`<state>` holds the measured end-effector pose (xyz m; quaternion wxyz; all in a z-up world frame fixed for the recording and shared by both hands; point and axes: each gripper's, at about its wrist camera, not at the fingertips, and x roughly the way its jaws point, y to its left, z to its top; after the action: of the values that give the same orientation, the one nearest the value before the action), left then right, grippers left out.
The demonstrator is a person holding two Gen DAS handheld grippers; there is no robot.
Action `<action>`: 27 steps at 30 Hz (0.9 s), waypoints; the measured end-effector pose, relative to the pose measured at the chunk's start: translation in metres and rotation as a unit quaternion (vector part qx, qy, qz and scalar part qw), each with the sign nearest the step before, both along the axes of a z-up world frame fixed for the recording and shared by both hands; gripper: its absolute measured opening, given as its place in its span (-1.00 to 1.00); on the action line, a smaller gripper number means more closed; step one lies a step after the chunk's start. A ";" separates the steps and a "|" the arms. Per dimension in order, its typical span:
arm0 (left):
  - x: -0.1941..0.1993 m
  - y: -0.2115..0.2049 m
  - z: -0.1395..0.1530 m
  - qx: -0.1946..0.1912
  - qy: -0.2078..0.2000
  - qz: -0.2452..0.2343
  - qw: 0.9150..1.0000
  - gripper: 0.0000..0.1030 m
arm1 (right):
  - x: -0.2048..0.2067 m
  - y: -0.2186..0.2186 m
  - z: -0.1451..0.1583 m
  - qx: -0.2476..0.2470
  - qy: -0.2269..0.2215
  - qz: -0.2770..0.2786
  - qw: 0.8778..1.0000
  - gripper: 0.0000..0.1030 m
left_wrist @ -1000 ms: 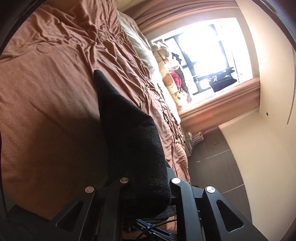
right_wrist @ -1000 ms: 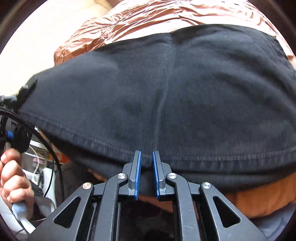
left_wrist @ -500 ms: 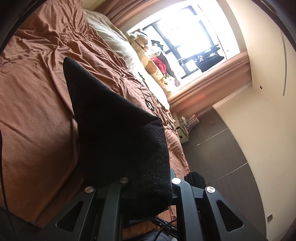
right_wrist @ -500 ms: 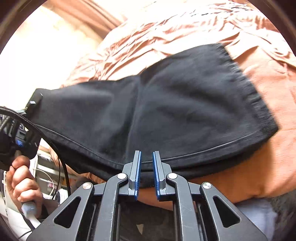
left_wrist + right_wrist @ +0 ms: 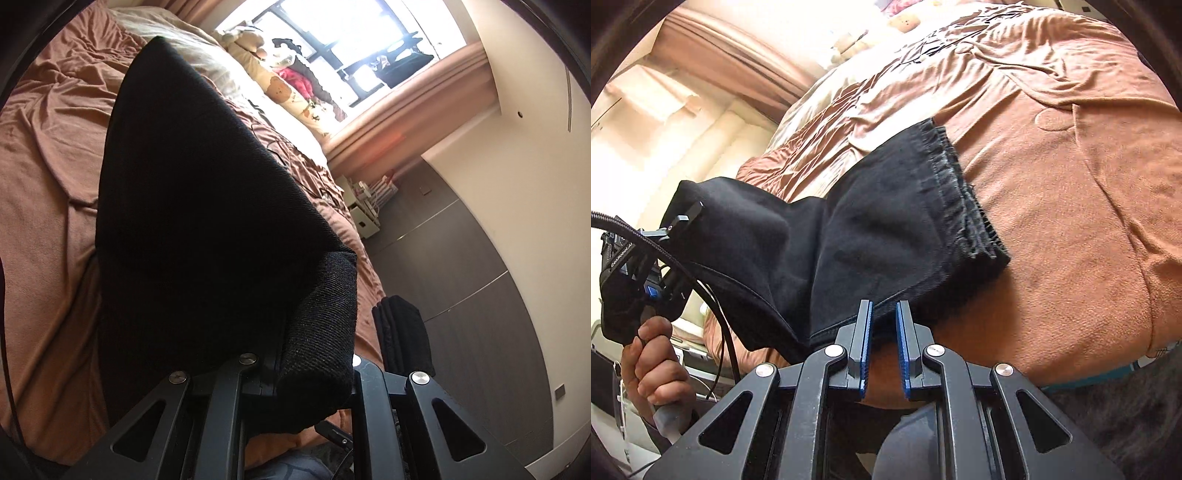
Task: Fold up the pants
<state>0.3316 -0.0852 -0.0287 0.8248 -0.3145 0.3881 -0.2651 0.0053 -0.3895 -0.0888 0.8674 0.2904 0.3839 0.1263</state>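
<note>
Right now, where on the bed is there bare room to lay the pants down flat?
The widest bare patch of the brown bedspread lies to the right of the pants' hem in the right wrist view, running to the bed's near edge. It is crowded by the window: pillows and soft toys. A folded black pile sits at the bed's edge.

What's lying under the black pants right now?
Under the black pants lies the brown bedspread, wrinkled and visible all around them. Whatever sits directly beneath the draped cloth is covered and cannot be seen.
</note>
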 end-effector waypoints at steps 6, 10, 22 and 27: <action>0.011 -0.049 -0.019 0.024 0.022 -0.036 0.999 -0.73 | -0.013 -0.036 -0.009 0.027 0.002 -0.019 0.999 -0.81; 0.018 -0.081 -0.042 0.047 0.044 -0.060 0.996 -0.72 | -0.018 -0.054 -0.016 0.045 0.012 -0.034 0.998 -0.81; 0.003 -0.107 -0.060 0.076 0.055 -0.084 0.992 -0.72 | -0.039 -0.079 -0.025 0.065 0.027 -0.060 0.996 -0.81; -0.003 -0.102 -0.055 0.078 0.048 -0.090 0.992 -0.72 | -0.038 -0.076 -0.025 0.077 0.024 -0.054 0.995 -0.81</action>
<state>0.3288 -0.1876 -0.0842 0.8000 -0.2251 0.4736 -0.2915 -0.0325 -0.4658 -0.1143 0.8388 0.3793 0.3772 0.1017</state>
